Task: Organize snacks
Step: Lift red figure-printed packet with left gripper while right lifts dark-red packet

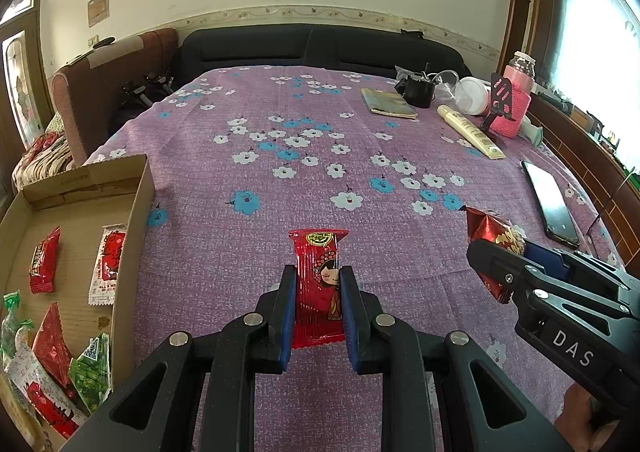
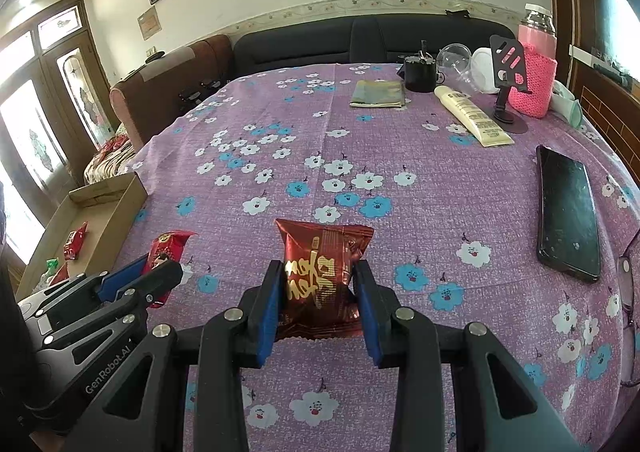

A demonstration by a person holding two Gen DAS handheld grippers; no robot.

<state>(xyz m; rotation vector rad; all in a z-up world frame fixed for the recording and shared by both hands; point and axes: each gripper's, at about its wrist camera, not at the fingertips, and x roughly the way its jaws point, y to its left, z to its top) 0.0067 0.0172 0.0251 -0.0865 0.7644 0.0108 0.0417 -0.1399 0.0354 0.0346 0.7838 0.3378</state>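
gripping red snack packet [image 1: 318, 284] upright, lengthwise

Left wrist view: sits behind left gripper [image 1: 316, 292], looks forward and down across table [image 1: 320, 156] toward sofa [image 1: 320, 44]. Right wrist view: same, behind right gripper [image 2: 316, 292]. Both share tablecloth, phone [image 2: 568, 208], cardboard box [image 1: 80, 212], each other's gripper.

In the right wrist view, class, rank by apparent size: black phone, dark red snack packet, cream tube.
1. dark red snack packet, though nearest the camera
2. black phone
3. cream tube, farthest away
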